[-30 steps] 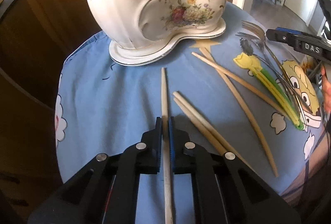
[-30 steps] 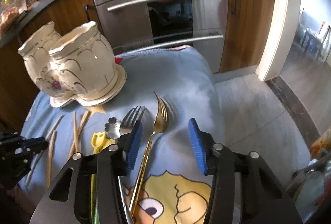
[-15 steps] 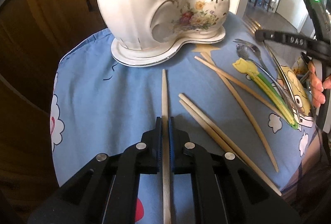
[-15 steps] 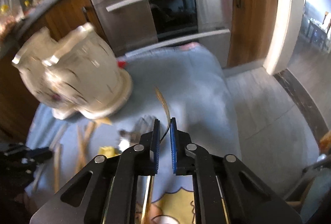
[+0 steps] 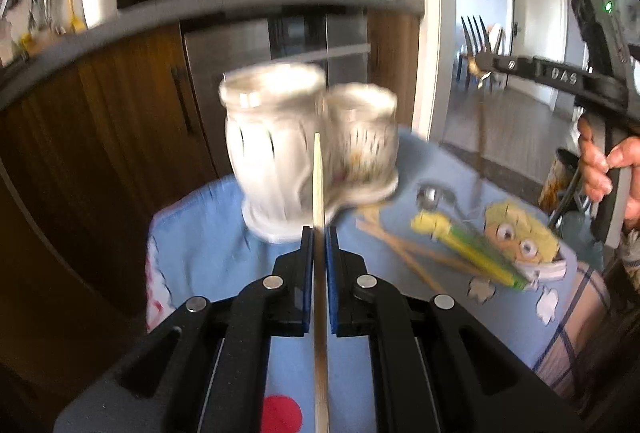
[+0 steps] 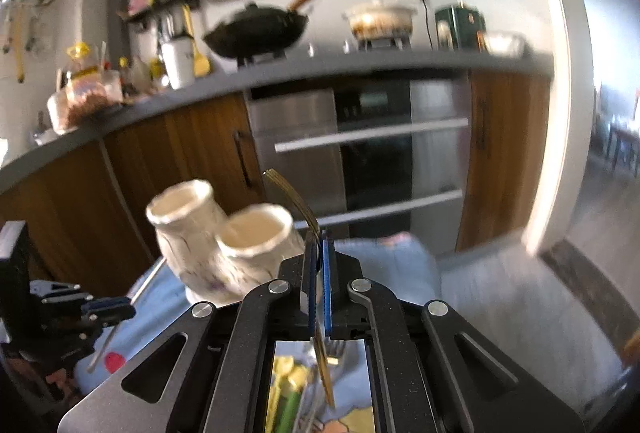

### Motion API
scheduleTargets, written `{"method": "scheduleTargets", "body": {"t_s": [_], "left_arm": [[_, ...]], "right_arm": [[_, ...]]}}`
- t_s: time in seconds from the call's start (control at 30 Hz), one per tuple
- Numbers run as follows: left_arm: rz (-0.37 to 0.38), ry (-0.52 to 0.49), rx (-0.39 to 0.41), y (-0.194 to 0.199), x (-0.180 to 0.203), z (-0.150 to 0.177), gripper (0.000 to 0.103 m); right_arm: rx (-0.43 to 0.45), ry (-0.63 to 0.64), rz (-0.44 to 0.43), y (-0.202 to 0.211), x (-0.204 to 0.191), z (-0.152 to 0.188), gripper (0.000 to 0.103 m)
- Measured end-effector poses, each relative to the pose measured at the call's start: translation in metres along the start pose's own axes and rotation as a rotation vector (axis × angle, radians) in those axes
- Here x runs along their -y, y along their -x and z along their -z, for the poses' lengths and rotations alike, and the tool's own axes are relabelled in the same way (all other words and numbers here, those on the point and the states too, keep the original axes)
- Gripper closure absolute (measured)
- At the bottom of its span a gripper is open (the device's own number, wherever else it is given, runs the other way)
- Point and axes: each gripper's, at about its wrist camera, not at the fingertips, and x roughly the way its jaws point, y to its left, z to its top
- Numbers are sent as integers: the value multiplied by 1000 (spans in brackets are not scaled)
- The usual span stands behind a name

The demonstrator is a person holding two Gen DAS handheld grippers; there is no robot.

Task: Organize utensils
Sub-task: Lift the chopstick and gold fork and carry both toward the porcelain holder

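Both grippers now up off cloth (image 5: 224,253). Left gripper (image 5: 319,233) clamps chopstick (image 5: 317,173); right gripper (image 6: 319,237), just closed, pinches gold fork (image 6: 294,199). Thin grips may pivot short of holder (image 6: 224,245).

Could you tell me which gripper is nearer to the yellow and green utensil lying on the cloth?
Right. The right gripper hangs directly above the yellow and green utensil; the left gripper is off to one side.

It was a home kitchen — a black wok (image 6: 256,29) and a pot (image 6: 380,19) sat on the stove, a built-in steel oven (image 6: 372,149) stood among wooden cabinets (image 6: 188,161), and a doorway showed dining chairs (image 5: 480,45) beyond.
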Motion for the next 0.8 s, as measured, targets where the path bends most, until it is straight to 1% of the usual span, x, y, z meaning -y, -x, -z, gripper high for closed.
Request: {"method": "scheduleTargets", "body": {"t_s": [0.1,0.17,0.2,0.27,0.33,0.4,0.53,0.63,0.7,0.8], "left_arm": [[3,3,84,14,0,-17,97],[19,12,143,22,-2,-36,97],[38,26,176,26,-5,-48,97],[60,47,220,33,-11,-65,97],[65,62,281,38,-18,-85,97],[68,78,328,34,-26,-106,97],[111,137,397,23,-42,-135,97],[117,164,434,8,-47,-150,97],[108,170,443,-9,-48,-155,97],[79,168,448,-29,-49,-155,97]], "right_arm": [[47,17,-14,4,-8,-19,100],[63,18,-25,5,-13,-30,100],[71,18,-33,4,-15,-39,100],[85,16,-52,4,-18,-51,100],[102,-4,-82,5,-18,-66,100],[122,-28,-110,5,-17,-79,100],[145,-87,-165,1,-10,-100,100],[162,-94,-159,-7,-9,-105,100],[166,-89,-150,-16,-9,-105,100],[142,-99,-154,-36,-10,-100,100]]}}
